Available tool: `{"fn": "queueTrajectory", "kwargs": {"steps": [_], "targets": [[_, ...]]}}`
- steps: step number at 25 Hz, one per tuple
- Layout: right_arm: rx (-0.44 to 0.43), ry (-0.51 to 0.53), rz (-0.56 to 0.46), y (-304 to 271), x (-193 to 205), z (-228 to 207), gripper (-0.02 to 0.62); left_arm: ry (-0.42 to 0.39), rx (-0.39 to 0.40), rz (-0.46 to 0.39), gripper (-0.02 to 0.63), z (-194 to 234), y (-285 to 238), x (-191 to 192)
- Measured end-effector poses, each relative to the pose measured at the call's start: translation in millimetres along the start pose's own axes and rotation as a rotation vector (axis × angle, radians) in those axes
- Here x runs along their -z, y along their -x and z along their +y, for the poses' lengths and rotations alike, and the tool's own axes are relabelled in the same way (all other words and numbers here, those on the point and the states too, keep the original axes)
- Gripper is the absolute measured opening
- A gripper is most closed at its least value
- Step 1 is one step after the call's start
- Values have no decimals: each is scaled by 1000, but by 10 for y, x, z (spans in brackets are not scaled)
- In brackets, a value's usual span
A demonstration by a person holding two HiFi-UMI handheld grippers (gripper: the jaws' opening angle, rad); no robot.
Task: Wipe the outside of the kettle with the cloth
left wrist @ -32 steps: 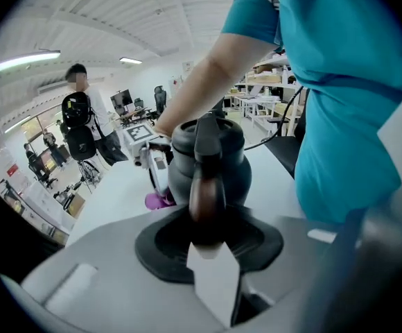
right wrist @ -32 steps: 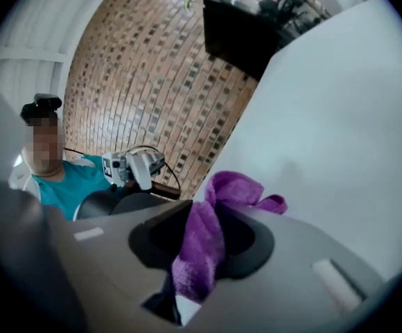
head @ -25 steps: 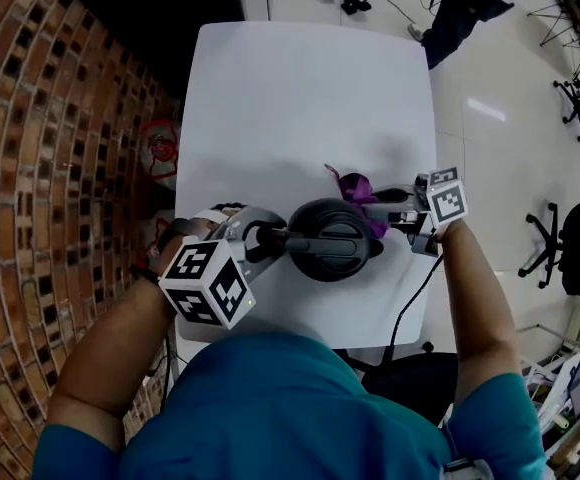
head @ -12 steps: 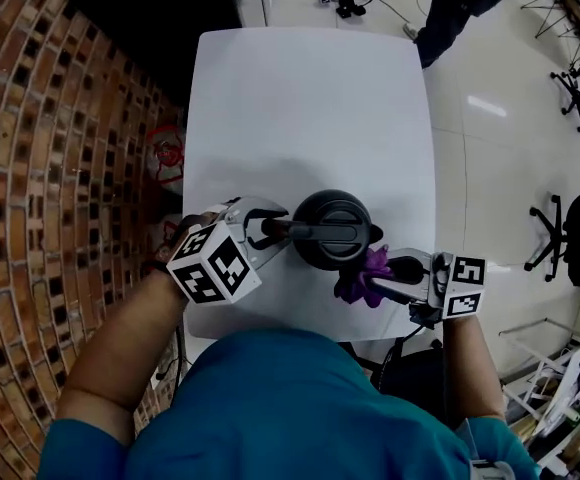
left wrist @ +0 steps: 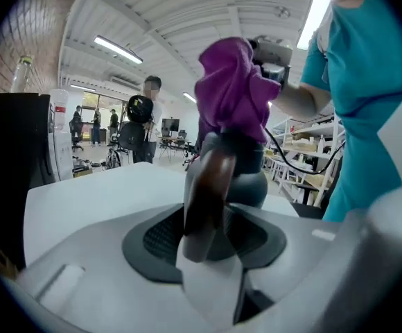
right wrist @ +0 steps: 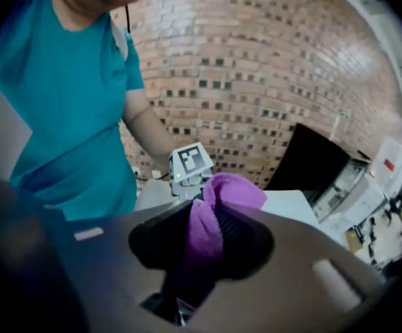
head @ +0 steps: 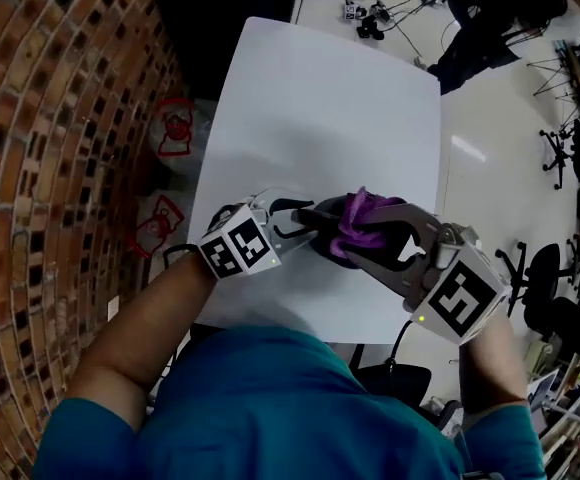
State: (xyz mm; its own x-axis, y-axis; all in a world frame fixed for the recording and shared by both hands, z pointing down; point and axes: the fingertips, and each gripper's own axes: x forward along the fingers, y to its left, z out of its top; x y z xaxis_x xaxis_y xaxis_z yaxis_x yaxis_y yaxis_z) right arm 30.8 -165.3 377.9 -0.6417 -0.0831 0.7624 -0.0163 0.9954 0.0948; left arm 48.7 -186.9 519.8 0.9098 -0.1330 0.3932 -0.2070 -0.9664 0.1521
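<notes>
One smooth white rectangular table (head: pixel 300 98) carries one dark, rounded kettle (head: pixel 322 241), standing near its front edge. Two grey moulded grippers work on it. The left gripper (head: pixel 288 223) has its jaws around the kettle's glossy curved handle (left wrist: pixel 208 186); they have just been opening but grip it. The right gripper (head: pixel 375 238) is clenched on one soft, crumpled purple cloth (head: pixel 362 223). Half a second ago the cloth hung low at the kettle's near right side. Now it lies draped over the kettle's top, and the right gripper has risen with it.
</notes>
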Motion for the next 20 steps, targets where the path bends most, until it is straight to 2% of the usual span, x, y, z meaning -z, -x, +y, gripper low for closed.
{"fn": "queueTrajectory", "kwargs": {"steps": [3,8,11,14,20], "targets": [[-98,131,199,-445,-54,39,94,38,-3,-22,166,17,-24,115],[-202,189,457,-957,74,52,94,56,4,-4,166,31,-42,370],[-277,179,538,-1133,99,79,94,95,-3,18,167,37,26,589],[-327,155,574,-1273,83,79,94,134,-29,20,175,60,177,739],[-384,140,663,-1530,114,-6,94,139,-90,-11,176,137,568,748]]}}
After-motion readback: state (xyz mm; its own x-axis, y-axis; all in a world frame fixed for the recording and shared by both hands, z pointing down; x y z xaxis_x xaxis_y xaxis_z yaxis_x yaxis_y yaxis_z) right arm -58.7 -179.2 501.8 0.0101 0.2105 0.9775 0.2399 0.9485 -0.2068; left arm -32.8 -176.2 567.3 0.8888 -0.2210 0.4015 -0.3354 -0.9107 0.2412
